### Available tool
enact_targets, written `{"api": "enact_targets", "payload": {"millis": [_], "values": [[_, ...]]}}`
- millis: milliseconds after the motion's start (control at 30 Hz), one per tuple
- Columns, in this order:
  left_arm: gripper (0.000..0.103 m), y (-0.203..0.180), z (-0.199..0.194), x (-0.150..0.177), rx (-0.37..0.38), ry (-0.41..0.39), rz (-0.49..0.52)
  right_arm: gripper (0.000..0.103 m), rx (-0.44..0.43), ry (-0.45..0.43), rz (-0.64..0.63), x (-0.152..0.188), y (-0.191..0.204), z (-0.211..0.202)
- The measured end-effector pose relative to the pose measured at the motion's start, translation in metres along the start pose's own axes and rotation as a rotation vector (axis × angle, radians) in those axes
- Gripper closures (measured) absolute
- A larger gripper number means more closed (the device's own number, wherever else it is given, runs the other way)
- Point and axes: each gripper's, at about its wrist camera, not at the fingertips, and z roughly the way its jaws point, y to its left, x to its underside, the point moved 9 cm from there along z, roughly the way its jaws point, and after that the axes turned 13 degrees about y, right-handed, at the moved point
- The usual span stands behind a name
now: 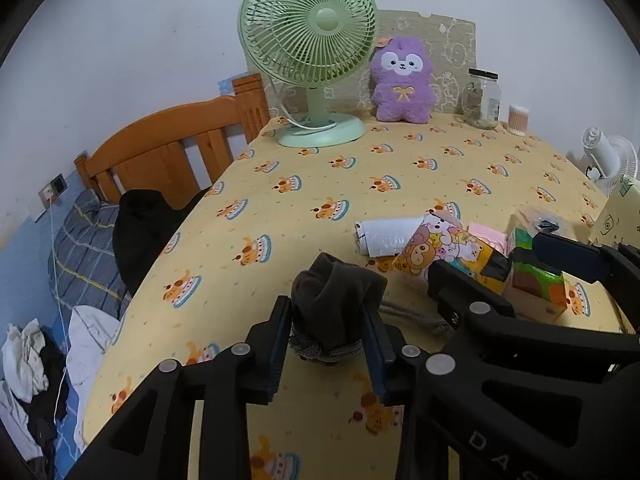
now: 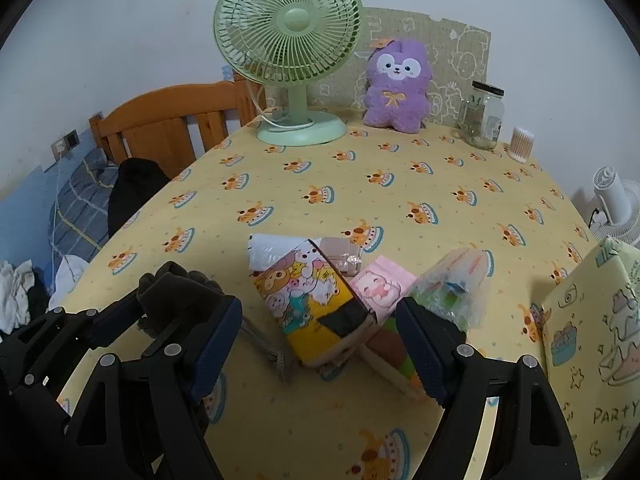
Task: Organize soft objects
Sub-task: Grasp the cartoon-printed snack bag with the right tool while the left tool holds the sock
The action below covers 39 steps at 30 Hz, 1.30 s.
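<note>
A dark grey rolled sock bundle (image 1: pixel 336 300) rests on the yellow printed tablecloth (image 1: pixel 304 208) between the fingers of my left gripper (image 1: pixel 328 344), whose pads press on its sides. A grey knitted cord (image 1: pixel 412 316) trails from it to the right. In the right wrist view my right gripper (image 2: pixel 320 348) stands wide open over a cartoon-print box (image 2: pixel 312 304) without touching it. That view also has the sock bundle (image 2: pixel 180 288) at the left. Around the box lie a pink packet (image 2: pixel 380 288), a white packet (image 2: pixel 272 252), a clear plastic bag (image 2: pixel 452 292) and a green-and-brown box (image 2: pixel 394 346).
At the back of the table stand a green fan (image 2: pixel 288 40), a purple plush toy (image 2: pixel 396 88), a glass jar (image 2: pixel 484 120) and a tub of cotton swabs (image 2: pixel 522 144). A yellow printed bag (image 2: pixel 592 340) leans at the right. A bed with a wooden headboard (image 1: pixel 168 160) and clothes lies to the left.
</note>
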Motion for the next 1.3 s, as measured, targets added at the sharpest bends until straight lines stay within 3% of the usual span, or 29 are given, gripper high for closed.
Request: {"api": "enact_targets", "payload": {"millis": [300, 467, 633, 833, 1300], "values": [[0.061, -0.004, 0.015, -0.002, 0.019, 0.013, 0.024, 0.021, -0.022, 0.06, 0.032, -0.001, -0.003, 0.025], [0.059, -0.006, 0.024, -0.001, 0.065, 0.045, 0.019, 0.022, 0.004, 0.077, 0.016, -0.002, -0.003, 0.034], [0.064, -0.009, 0.026, -0.001, 0.086, 0.061, 0.022, 0.032, 0.004, 0.092, 0.012, -0.001, -0.002, 0.038], [0.066, -0.01, 0.023, 0.001, 0.089, 0.058, 0.023, 0.039, 0.008, 0.092, 0.012, 0.001, -0.002, 0.036], [0.067, -0.012, -0.01, 0.001, 0.085, 0.009, 0.015, 0.042, -0.018, 0.05, 0.03, 0.004, -0.002, 0.004]]}}
